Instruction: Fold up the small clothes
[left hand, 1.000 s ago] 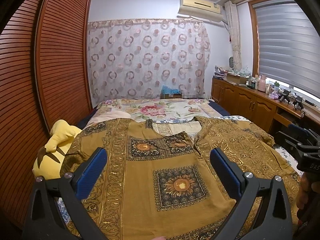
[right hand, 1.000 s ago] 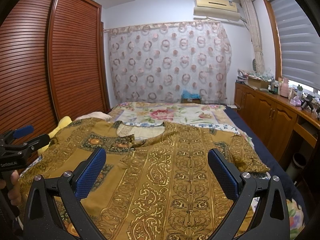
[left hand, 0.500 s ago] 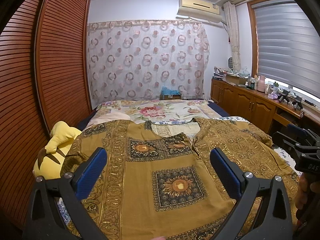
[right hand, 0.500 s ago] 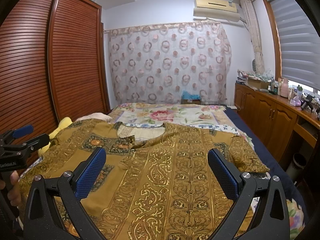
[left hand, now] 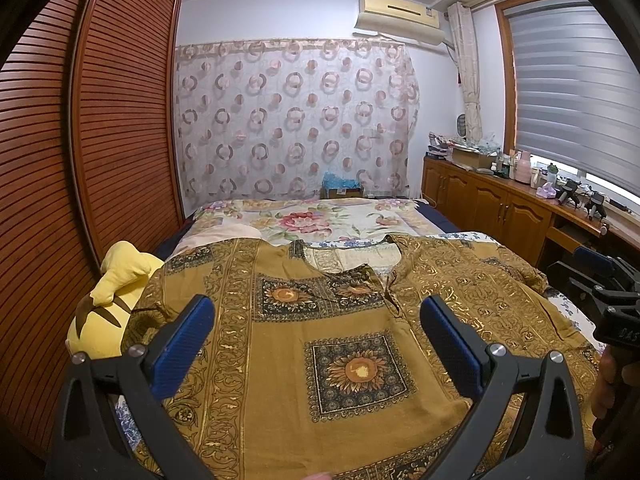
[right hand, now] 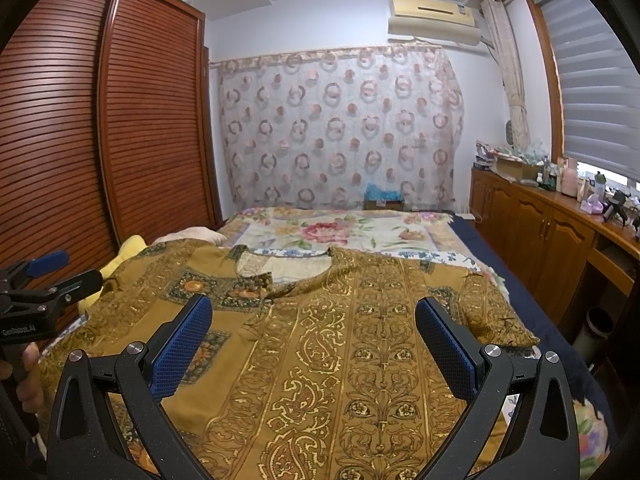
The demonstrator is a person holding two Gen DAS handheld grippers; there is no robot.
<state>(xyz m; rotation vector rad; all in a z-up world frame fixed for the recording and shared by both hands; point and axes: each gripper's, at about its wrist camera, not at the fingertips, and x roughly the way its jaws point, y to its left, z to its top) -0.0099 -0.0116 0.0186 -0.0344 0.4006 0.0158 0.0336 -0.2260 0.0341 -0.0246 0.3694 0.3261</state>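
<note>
A mustard-gold patterned shirt (left hand: 332,344) lies spread flat on the bed, neckline toward the far end; it also shows in the right wrist view (right hand: 340,344). Its left half carries dark sunflower squares, its right half gold scrollwork. My left gripper (left hand: 316,320) is open and empty, held above the shirt's left half. My right gripper (right hand: 314,320) is open and empty, above the right half. Each gripper shows at the edge of the other's view: the right one (left hand: 600,284), the left one (right hand: 44,280).
A floral bedspread (left hand: 320,220) covers the bed beyond the shirt. A yellow plush toy (left hand: 108,304) lies at the bed's left edge by the louvred wardrobe (left hand: 80,160). Wooden cabinets (right hand: 552,232) with clutter run along the right wall. A bin (right hand: 598,328) stands on the floor right.
</note>
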